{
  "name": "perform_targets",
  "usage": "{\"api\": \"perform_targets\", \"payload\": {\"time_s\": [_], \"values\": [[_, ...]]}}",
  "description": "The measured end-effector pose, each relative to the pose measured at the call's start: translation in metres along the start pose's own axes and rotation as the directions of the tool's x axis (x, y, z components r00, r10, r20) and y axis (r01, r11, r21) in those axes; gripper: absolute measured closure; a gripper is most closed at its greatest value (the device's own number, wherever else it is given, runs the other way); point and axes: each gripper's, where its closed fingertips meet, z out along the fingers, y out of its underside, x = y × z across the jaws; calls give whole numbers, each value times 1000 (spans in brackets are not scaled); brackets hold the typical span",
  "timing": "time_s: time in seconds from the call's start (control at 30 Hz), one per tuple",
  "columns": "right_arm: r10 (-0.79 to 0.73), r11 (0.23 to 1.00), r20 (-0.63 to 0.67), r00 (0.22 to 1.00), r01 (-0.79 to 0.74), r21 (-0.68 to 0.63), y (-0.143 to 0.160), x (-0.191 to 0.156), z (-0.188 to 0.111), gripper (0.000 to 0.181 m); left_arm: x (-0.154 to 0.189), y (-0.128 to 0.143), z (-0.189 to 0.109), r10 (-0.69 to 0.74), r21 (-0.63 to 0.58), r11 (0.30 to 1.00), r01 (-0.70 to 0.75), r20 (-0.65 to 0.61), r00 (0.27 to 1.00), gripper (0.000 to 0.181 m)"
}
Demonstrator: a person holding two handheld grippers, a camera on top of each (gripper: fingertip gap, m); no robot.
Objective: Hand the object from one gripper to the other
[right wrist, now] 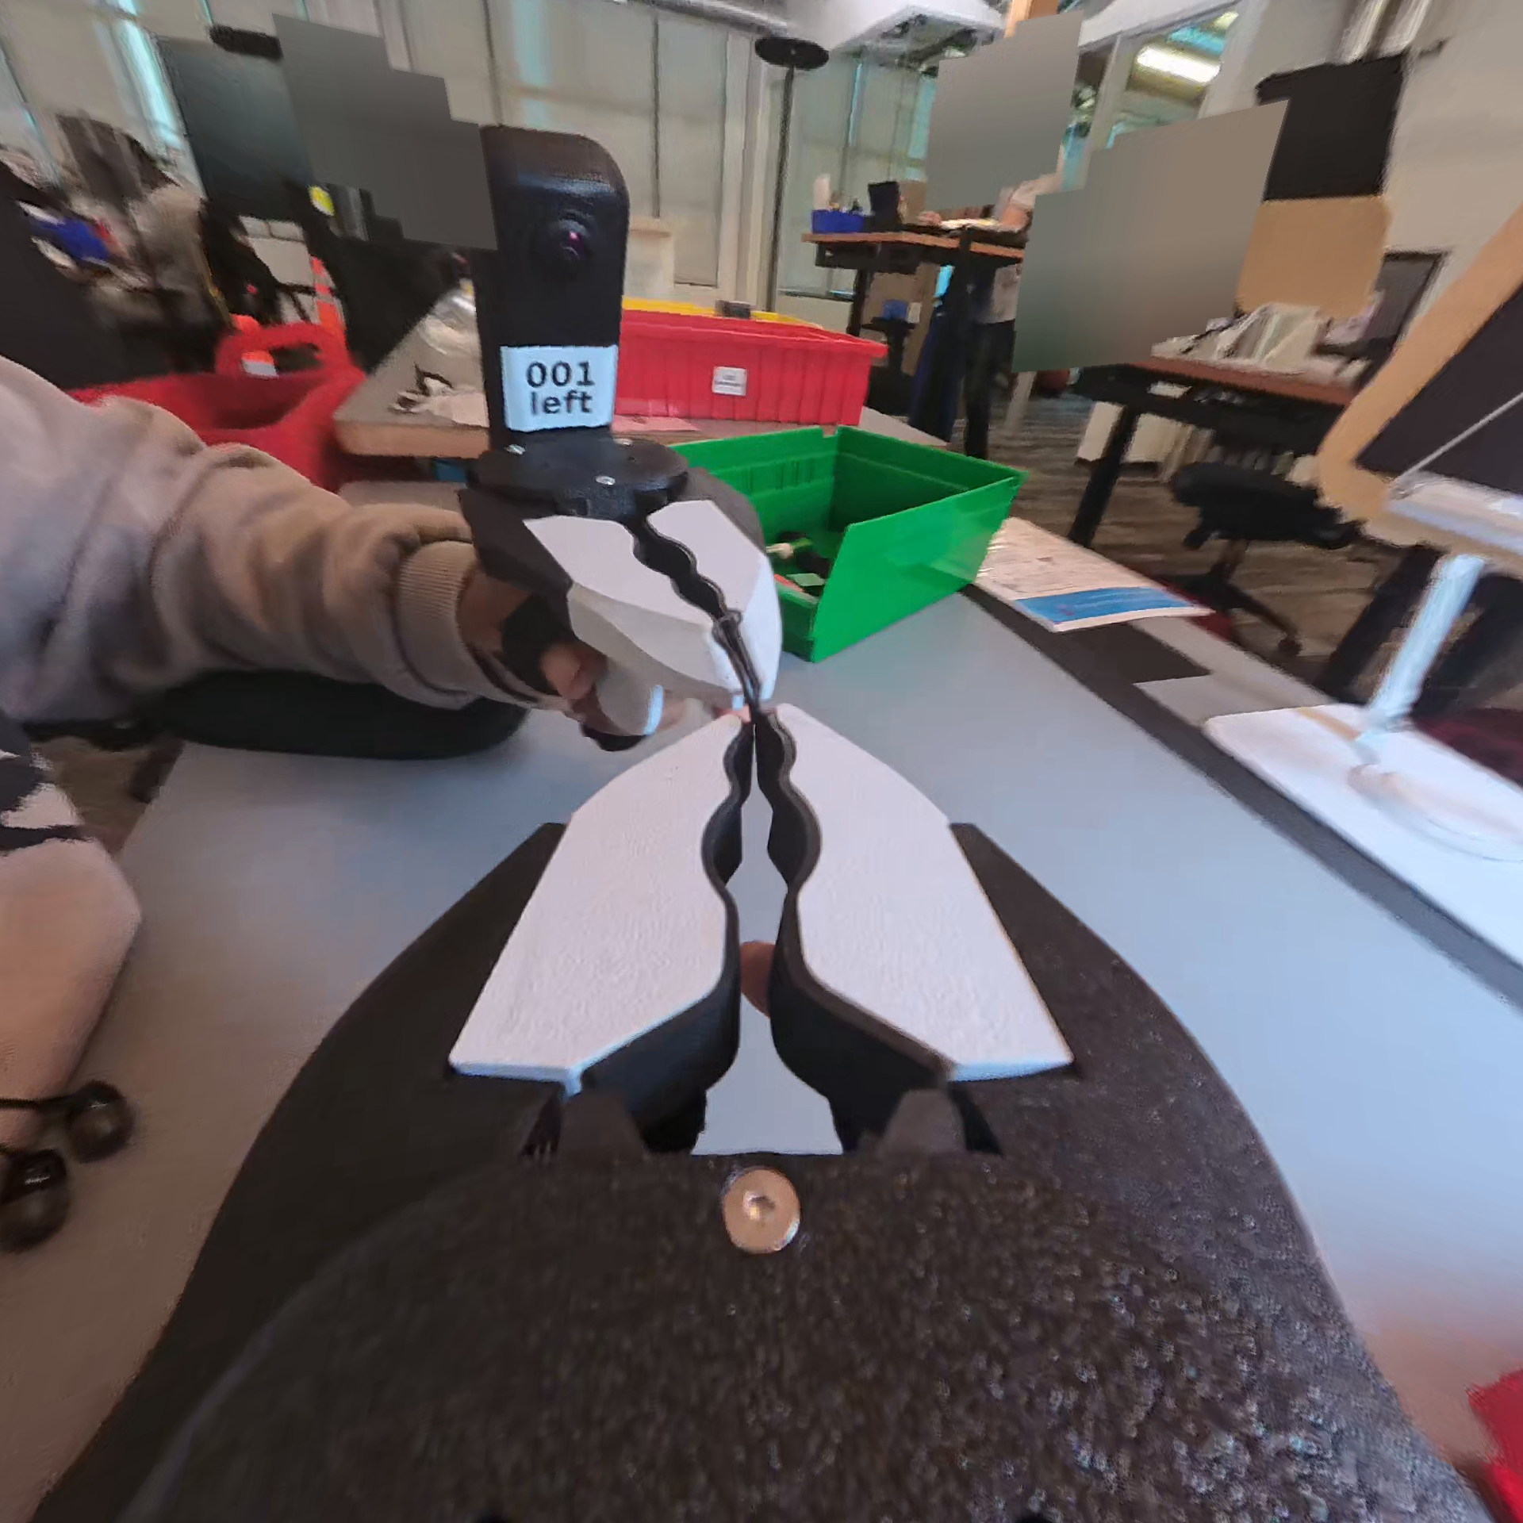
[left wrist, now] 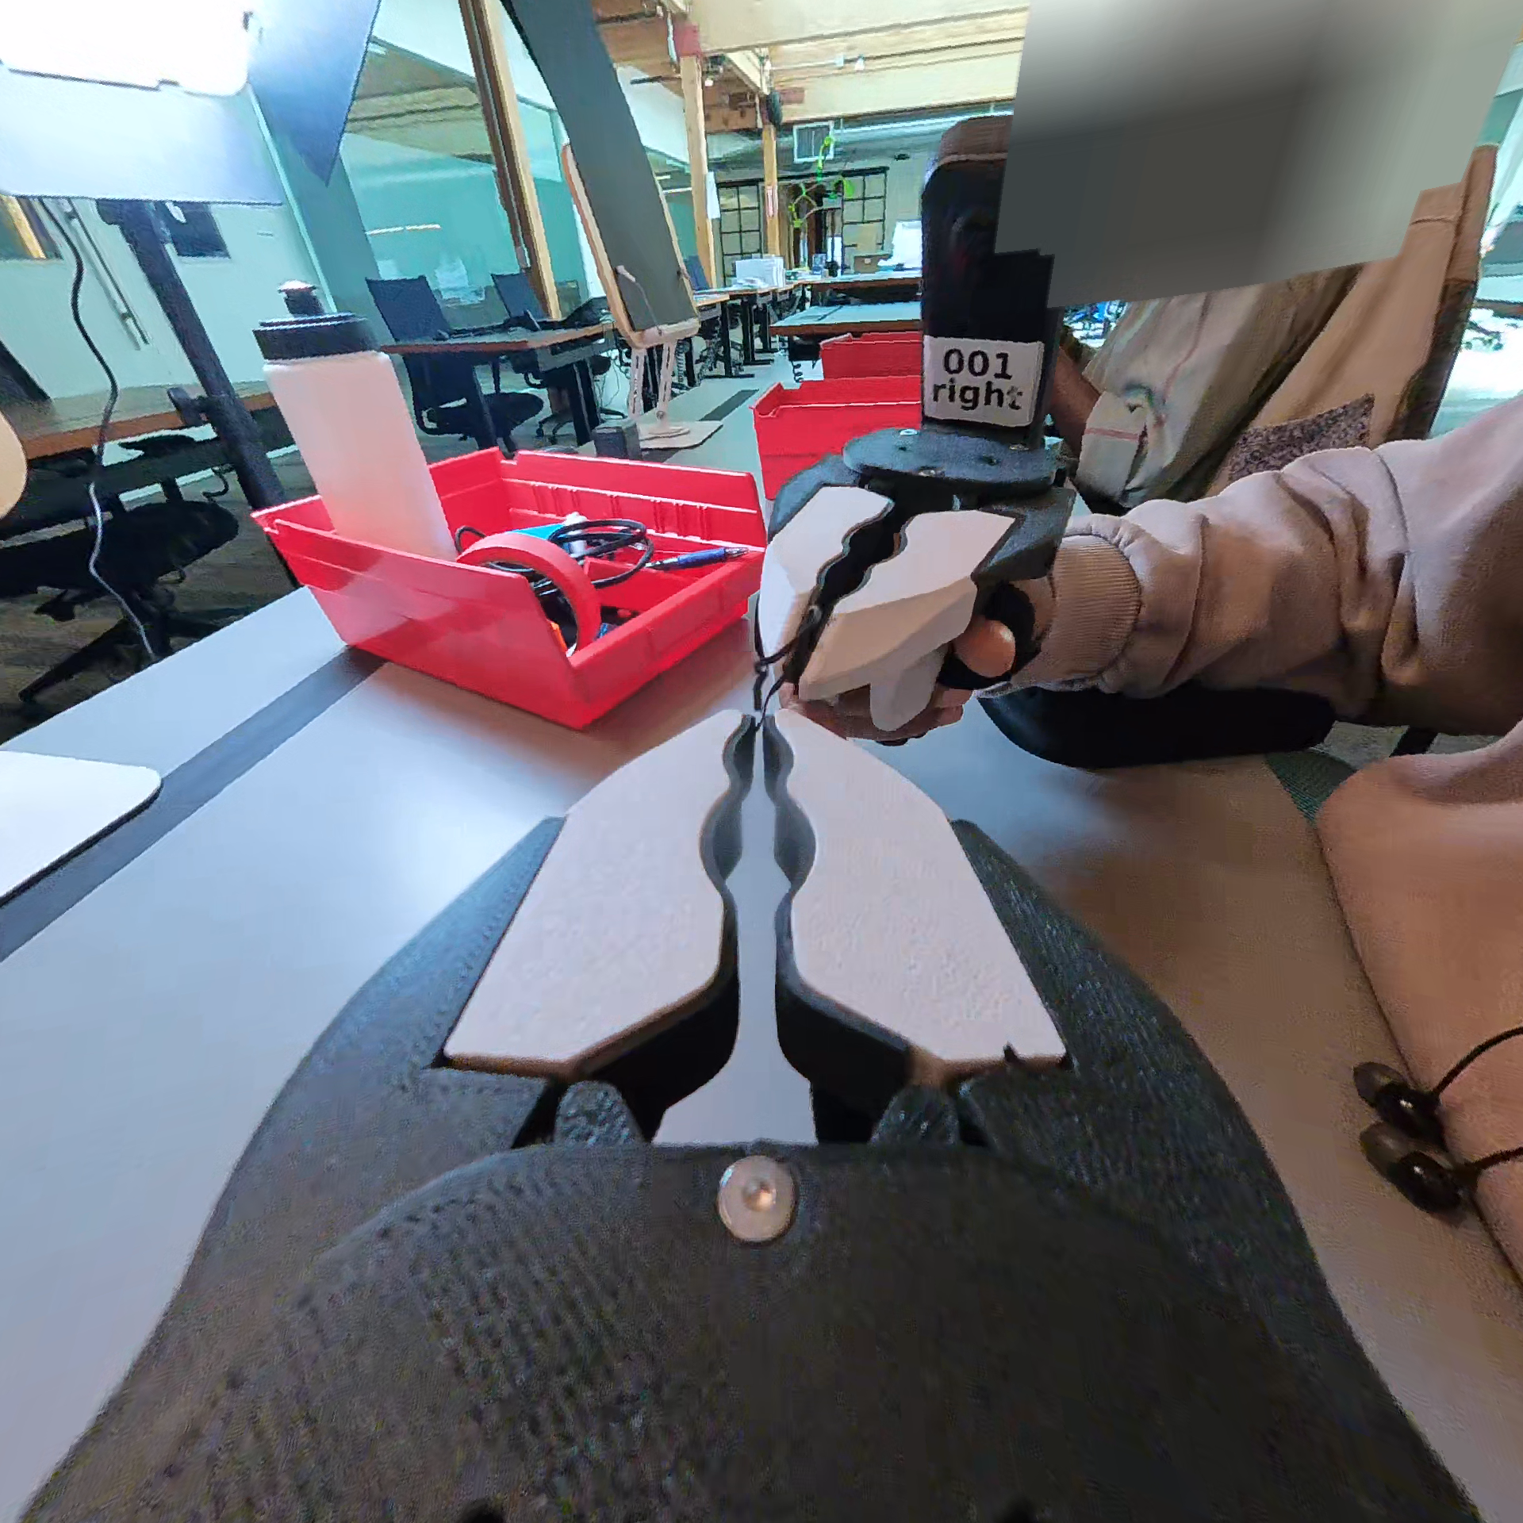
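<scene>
Both white-fingered hand-held grippers, left [left wrist: 760, 725] and right [right wrist: 762, 719], pinch one thin black cord [left wrist: 770, 676] tip-to-tip above grey tabletop [left wrist: 247, 948]. Risk: early release; cord slips, drops.
</scene>
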Motion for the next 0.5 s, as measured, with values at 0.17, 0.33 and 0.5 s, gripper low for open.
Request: {"api": "perform_targets", "payload": {"time_s": [0.17, 0.33, 0.5], "values": [[-469, 883, -259, 844, 439, -166, -1, 23, -9, 181, -6, -2, -4, -358, 21, 932, 362, -111, 927, 158], [-804, 591, -316, 504, 735, -332, -1, 20, -3, 181, -3, 6, 5, -654, -26, 748, 664, -201, 729, 155], [-761, 648, -301, 574, 683, -336, 1, 27, -2, 181, -7, 24, 8, -619, -87, 785, 613, -132, 774, 153]]}}
